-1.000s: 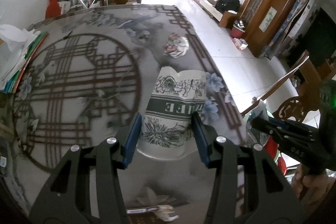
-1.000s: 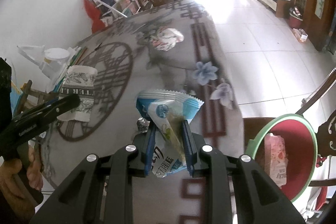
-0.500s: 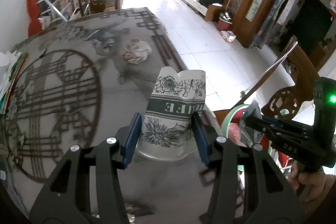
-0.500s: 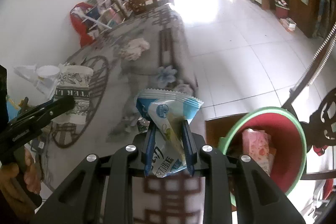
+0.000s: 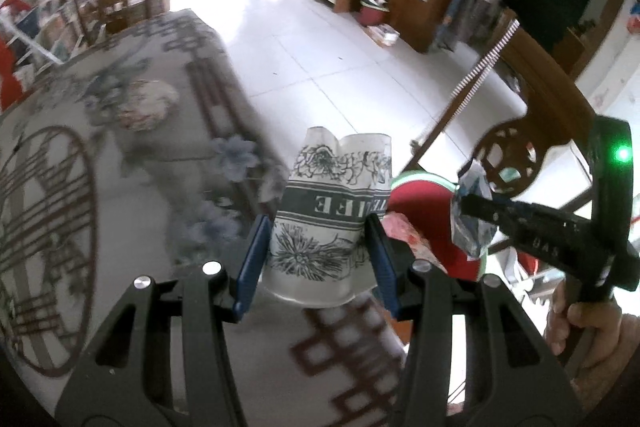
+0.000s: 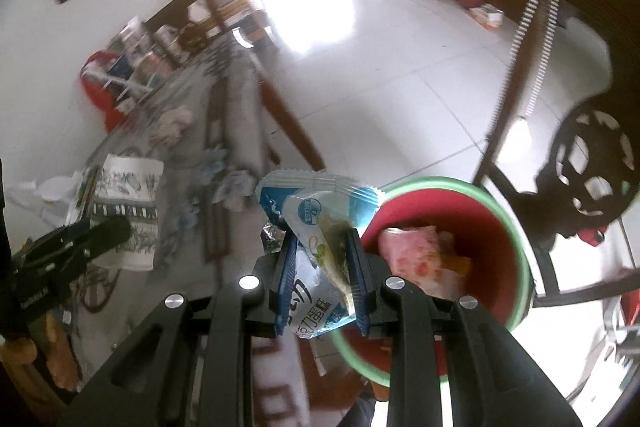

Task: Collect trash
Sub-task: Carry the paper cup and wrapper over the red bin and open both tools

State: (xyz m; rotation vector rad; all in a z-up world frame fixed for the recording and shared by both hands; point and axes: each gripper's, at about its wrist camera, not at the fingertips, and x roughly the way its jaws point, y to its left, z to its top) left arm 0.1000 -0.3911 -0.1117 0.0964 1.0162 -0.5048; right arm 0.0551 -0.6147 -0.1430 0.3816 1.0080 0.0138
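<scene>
While tilted downward, left tongs [image 5: 318, 259] clamp a paper cup [image 5: 332, 211]; right tongs [image 6: 322, 281] pinch a wrapper [image 6: 316, 223].

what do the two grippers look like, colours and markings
Both are matte black plastic, with two angular arms studded with silver screws. The left gripper and right gripper have blue pads lining the fingers. Seen side-on, the right one's body shows a glowing green light and faint raised lettering.

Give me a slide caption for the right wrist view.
Right tongs clamp a blue snack wrapper beside the red bin.
</scene>
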